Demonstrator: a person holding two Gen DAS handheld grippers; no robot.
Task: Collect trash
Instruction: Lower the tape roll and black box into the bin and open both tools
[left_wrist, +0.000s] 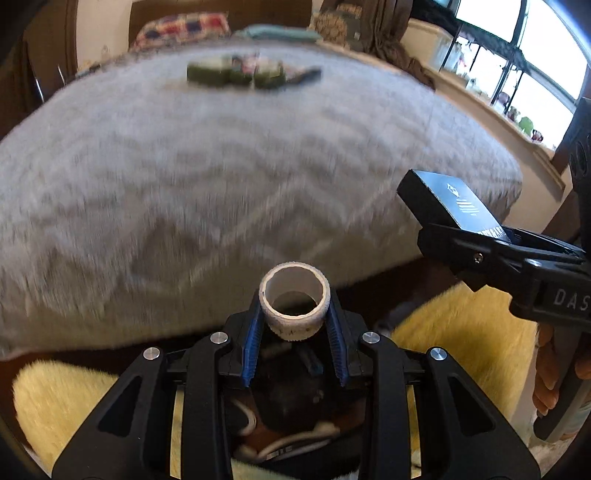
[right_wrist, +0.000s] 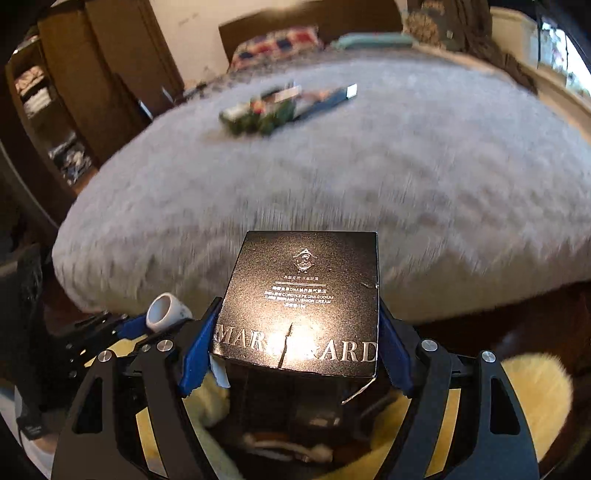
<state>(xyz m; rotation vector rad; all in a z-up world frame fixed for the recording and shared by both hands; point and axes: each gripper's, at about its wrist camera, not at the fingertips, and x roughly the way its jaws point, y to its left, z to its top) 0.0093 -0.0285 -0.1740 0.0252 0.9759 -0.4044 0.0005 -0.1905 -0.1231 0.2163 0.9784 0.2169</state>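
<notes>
My left gripper (left_wrist: 294, 314) is shut on a white tape roll (left_wrist: 294, 305), held above the foot of a grey furry bed cover (left_wrist: 221, 166). The roll also shows in the right wrist view (right_wrist: 166, 312), at the left. My right gripper (right_wrist: 299, 332) is shut on a black cardboard box (right_wrist: 301, 299) with silver lettering; the box also shows in the left wrist view (left_wrist: 450, 201), at the right. More trash, green and dark packets (left_wrist: 251, 72), lies in a pile far up the bed, also visible in the right wrist view (right_wrist: 280, 107).
A yellow fluffy rug (left_wrist: 461, 332) lies below the grippers at the bed's foot. Patterned pillows (left_wrist: 181, 27) sit at the headboard. A window ledge (left_wrist: 498, 122) runs along the right. Wooden shelves (right_wrist: 55, 110) stand at the left.
</notes>
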